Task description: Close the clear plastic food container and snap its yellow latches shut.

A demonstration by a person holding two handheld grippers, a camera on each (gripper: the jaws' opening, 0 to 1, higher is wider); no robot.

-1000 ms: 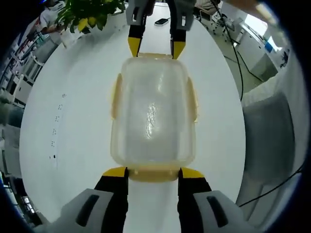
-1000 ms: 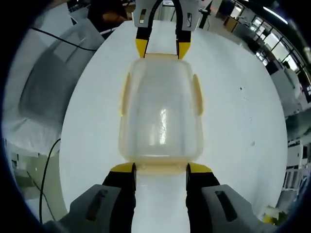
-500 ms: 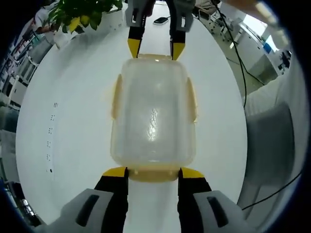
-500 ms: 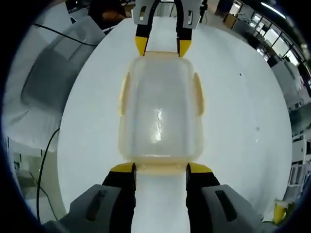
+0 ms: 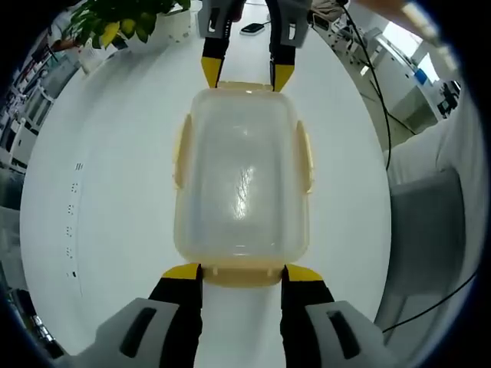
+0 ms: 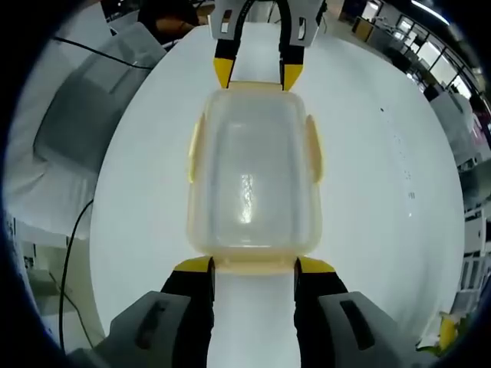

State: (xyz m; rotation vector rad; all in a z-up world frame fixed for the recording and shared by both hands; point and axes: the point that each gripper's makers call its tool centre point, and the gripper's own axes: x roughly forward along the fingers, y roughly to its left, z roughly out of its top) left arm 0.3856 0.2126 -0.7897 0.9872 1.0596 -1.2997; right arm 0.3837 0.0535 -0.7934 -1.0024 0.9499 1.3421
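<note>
At frame centre, the lidded container (image 5: 242, 180) sat between the left gripper (image 5: 242, 274) and right gripper (image 6: 254, 267), both spread wide at opposite end latches, probably to press them shut.

Slight camera swing; container (image 5: 242, 176) unmoved.

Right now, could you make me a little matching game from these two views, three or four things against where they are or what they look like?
Things:
1. clear plastic food container
2. left gripper
3. green potted plant with yellow fruit
4. dark phone

Descriptions:
A. at the table's far edge, leafy
B. lid on, in the middle of the white round table
C. small, flat, behind the right gripper
D. jaws either side of the near yellow latch

Pairs: 1-B, 2-D, 3-A, 4-C
</note>
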